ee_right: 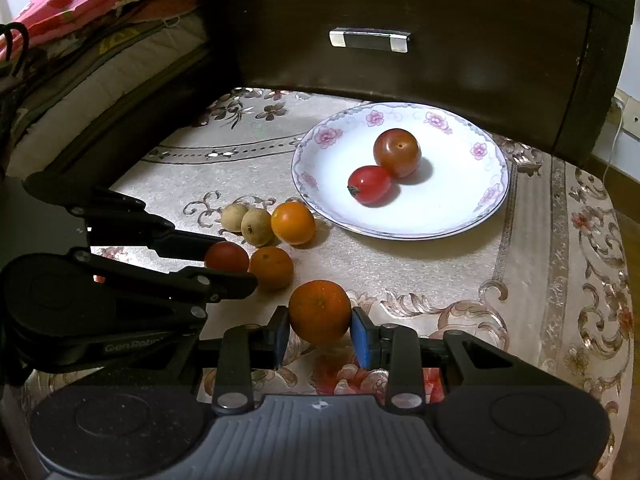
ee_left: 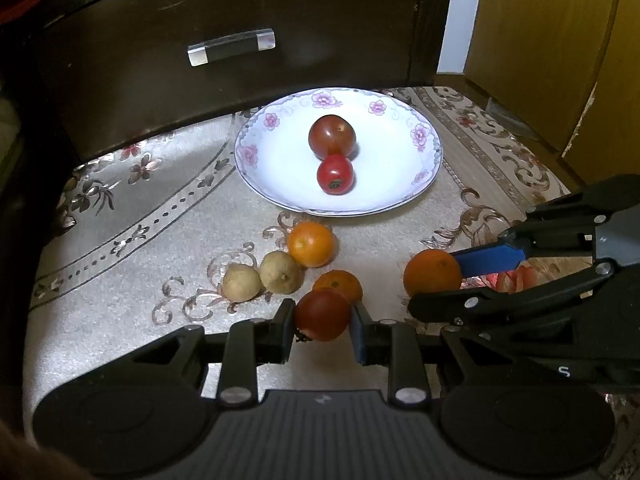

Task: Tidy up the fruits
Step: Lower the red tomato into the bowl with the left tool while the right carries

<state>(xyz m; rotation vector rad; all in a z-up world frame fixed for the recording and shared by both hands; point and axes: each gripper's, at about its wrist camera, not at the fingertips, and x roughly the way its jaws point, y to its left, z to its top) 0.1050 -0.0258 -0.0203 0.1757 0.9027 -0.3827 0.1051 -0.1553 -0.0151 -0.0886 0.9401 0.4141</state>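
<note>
A white floral plate (ee_left: pixel 412 192) (ee_right: pixel 452 220) holds a dark red tomato (ee_left: pixel 332 136) (ee_right: pixel 397 152) and a bright red tomato (ee_left: pixel 335 174) (ee_right: pixel 369 184). My left gripper (ee_left: pixel 322 322) (ee_right: pixel 230 264) is shut on a third dark red tomato (ee_left: pixel 322 314) (ee_right: pixel 226 257) near the cloth. My right gripper (ee_right: pixel 320 330) (ee_left: pixel 444 280) is shut on an orange (ee_right: pixel 320 310) (ee_left: pixel 432 272). Two more oranges (ee_left: pixel 311 243) (ee_left: pixel 338 284) (ee_right: pixel 293 223) (ee_right: pixel 271 267) and two small brown fruits (ee_left: pixel 241 282) (ee_left: pixel 280 272) (ee_right: pixel 234 216) (ee_right: pixel 257 226) lie on the cloth in front of the plate.
The fruits lie on a beige patterned cloth (ee_left: pixel 140 312) (ee_right: pixel 440 280). A dark wooden drawer front (ee_left: pixel 232 48) (ee_right: pixel 368 40) with a clear handle stands right behind the plate. Folded bedding (ee_right: pixel 80 40) is at the left, a yellow wooden panel (ee_left: pixel 540 40) at the right.
</note>
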